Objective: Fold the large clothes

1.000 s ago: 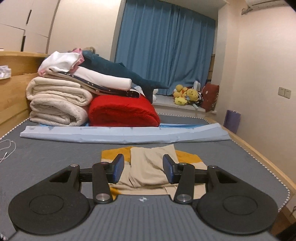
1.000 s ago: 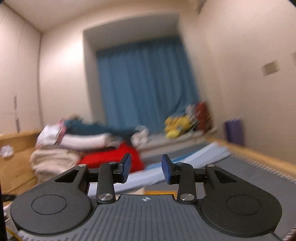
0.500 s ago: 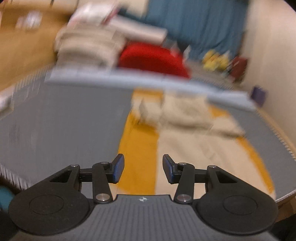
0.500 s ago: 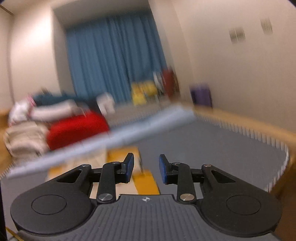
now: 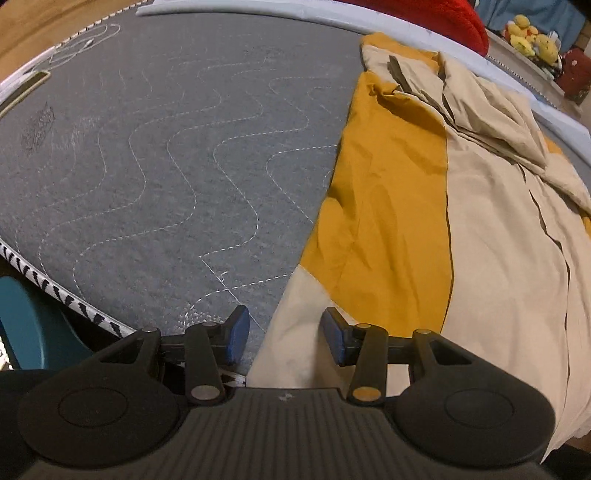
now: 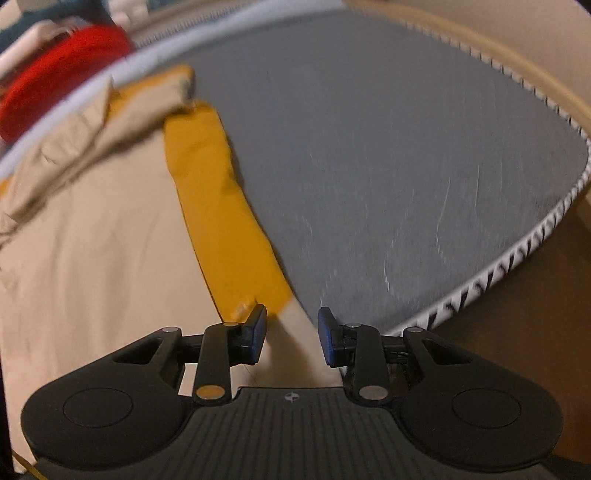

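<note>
1. On the grey quilted mattress (image 5: 155, 155) in front of you lies the garment (image 5: 491, 258), a large beige piece with mustard-yellow side panels, spread lengthwise away from you, its far end rumpled near the pale blue sheet edge (image 5: 258, 9).
2. Your left gripper (image 5: 284, 334) hangs over the garment's near left corner, its jaws standing wide apart with nothing between them; the beige hem shows in the gap, and whether the tips touch the cloth cannot be told.
3. Your right gripper (image 6: 291, 334) sits over the near right corner, jaws likewise spread and empty; a beige strip of hem lies between the blue pads (image 6: 258, 332), with the mustard panel (image 6: 225, 214) just beyond the left pad.
4. To your right, the mattress's black-and-white striped border (image 6: 517, 258) curves round, with the wooden bed frame (image 6: 517, 51) outside it.
5. At the far side, a red folded blanket (image 5: 443, 18) lies behind the sheet edge, and yellow plush toys (image 5: 532, 33) sit further back at the right.
6. At the far left of the mattress a thin white cable (image 5: 85, 44) lies in loops.
7. The right wrist view is smeared by motion blur, so fine detail there is unclear.
</note>
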Available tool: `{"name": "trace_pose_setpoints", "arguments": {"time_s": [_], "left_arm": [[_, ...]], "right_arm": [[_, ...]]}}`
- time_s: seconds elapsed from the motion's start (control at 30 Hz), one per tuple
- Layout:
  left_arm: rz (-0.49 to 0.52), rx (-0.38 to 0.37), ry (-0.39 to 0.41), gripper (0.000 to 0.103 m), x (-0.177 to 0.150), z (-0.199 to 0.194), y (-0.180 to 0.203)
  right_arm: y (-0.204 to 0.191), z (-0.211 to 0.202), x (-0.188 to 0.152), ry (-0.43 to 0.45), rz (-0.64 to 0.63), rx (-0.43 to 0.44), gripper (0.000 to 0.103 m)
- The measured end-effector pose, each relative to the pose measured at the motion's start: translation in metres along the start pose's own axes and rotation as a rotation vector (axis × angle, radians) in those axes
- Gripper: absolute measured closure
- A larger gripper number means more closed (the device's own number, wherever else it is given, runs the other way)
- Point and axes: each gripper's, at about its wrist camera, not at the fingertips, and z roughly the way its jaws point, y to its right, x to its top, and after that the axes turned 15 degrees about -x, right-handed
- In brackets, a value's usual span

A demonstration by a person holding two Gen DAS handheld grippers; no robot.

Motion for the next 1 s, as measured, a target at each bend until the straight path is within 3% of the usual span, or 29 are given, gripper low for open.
{"name": "trace_pose_setpoints", "arguments": {"time_s": [0.07,0.1,0.13,0.17,0.2,0.23,0.27,0.37,0.43,0.57,0.6,0.63,0.77,0.83,0.9,1.0], "left_arm": [[0.007,-0.004,0.0,0.054,0.003,0.001,-0.001],[0.021,-0.007,0.0,0.06,0.003,0.001,-0.001],[0.037,-0.013,0.002,0.08,0.003,0.001,0.001],[0.055,-0.022,0.005,0.087,0.003,-0.002,0.006],[0.08,-0.01,0.02,0.093,0.002,-0.006,0.008],[0.103,-0.002,0.033,0.093,-0.002,-0.008,0.013],[0.109,-0.008,0.04,0.093,-0.004,-0.011,0.014],[0.078,-0.03,0.016,0.092,-0.002,-0.007,0.012],[0.048,-0.036,-0.017,0.082,-0.005,-0.001,0.008],[0.099,-0.009,-0.011,0.081,-0.008,0.0,0.014],[0.113,-0.005,-0.008,0.087,-0.009,-0.001,0.015],[0.121,-0.006,0.004,0.099,-0.009,-0.004,0.016],[0.112,-0.059,0.072,0.102,-0.006,-0.02,0.018],[0.094,-0.062,0.047,0.095,-0.007,-0.017,0.016],[0.048,-0.043,-0.008,0.08,-0.007,-0.005,0.01],[0.044,-0.034,-0.013,0.077,-0.008,-0.001,0.009]], "right_arm": [[-0.005,0.005,-0.004,-0.022,-0.013,-0.015,0.068],[-0.009,0.007,-0.005,-0.02,-0.018,-0.019,0.068],[-0.012,0.009,-0.007,-0.017,-0.027,-0.022,0.067],[-0.014,0.009,-0.008,-0.012,-0.037,-0.023,0.068],[-0.017,0.009,-0.009,-0.005,-0.044,-0.023,0.077],[-0.019,0.008,-0.011,0.0,-0.05,-0.017,0.095],[-0.017,0.005,-0.011,0.004,-0.056,-0.004,0.099],[-0.014,-0.012,-0.018,0.039,-0.074,0.025,0.1],[-0.013,-0.011,-0.019,0.034,-0.072,0.006,0.097],[-0.012,-0.003,-0.02,-0.002,-0.069,-0.021,0.091],[-0.014,-0.004,-0.02,0.008,-0.087,-0.027,0.092],[-0.015,-0.006,-0.02,0.02,-0.097,-0.032,0.099],[-0.01,-0.022,-0.018,0.095,-0.054,0.013,0.101],[-0.008,-0.018,-0.017,0.069,-0.046,0.01,0.1],[-0.006,-0.008,-0.018,0.008,-0.04,0.002,0.095],[-0.011,-0.008,-0.02,0.006,-0.068,-0.02,0.094]]}}
